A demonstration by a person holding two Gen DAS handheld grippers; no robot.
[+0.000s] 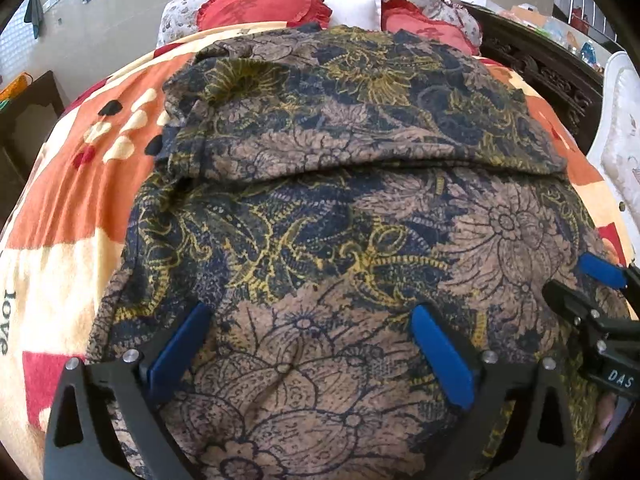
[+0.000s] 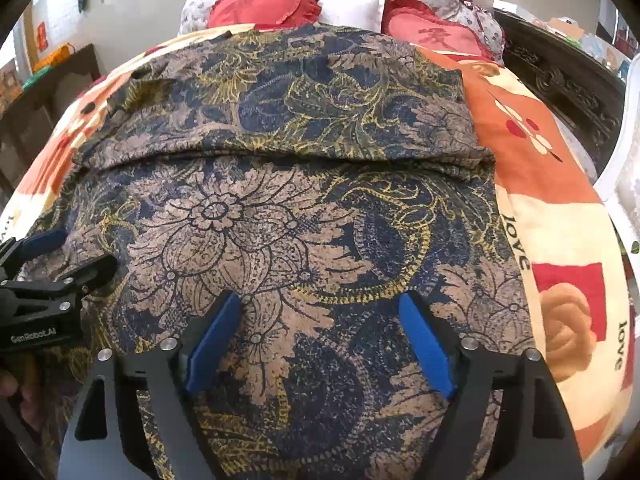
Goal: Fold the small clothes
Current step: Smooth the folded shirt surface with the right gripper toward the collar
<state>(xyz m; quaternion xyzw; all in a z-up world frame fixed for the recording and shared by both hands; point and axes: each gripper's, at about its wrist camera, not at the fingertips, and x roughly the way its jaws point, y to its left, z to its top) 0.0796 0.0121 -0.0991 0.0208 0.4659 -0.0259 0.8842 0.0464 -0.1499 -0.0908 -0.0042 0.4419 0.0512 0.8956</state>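
left wrist: left gripper (image 1: 308, 322) spread wide, holding nothing; floral garment (image 1: 340, 208) lies under and ahead of both fingers, its folded edge (image 1: 360, 168) beyond the tips, likely just laid down | right wrist: right gripper (image 2: 320, 312) also wide and empty, over the same cloth on the blanket (image 2: 560, 216), free for smoothing or regrasping

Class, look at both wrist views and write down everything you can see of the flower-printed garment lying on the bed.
The garment is a thin, slightly crinkled woven-looking fabric printed with large tan flowers, navy patches and yellow scrollwork. It lies spread flat on the orange, cream and red blanket, its far part folded back toward the near part, leaving a raised, curved fold edge across the middle. The left gripper and right gripper hang open above the near layer; neither grips cloth.
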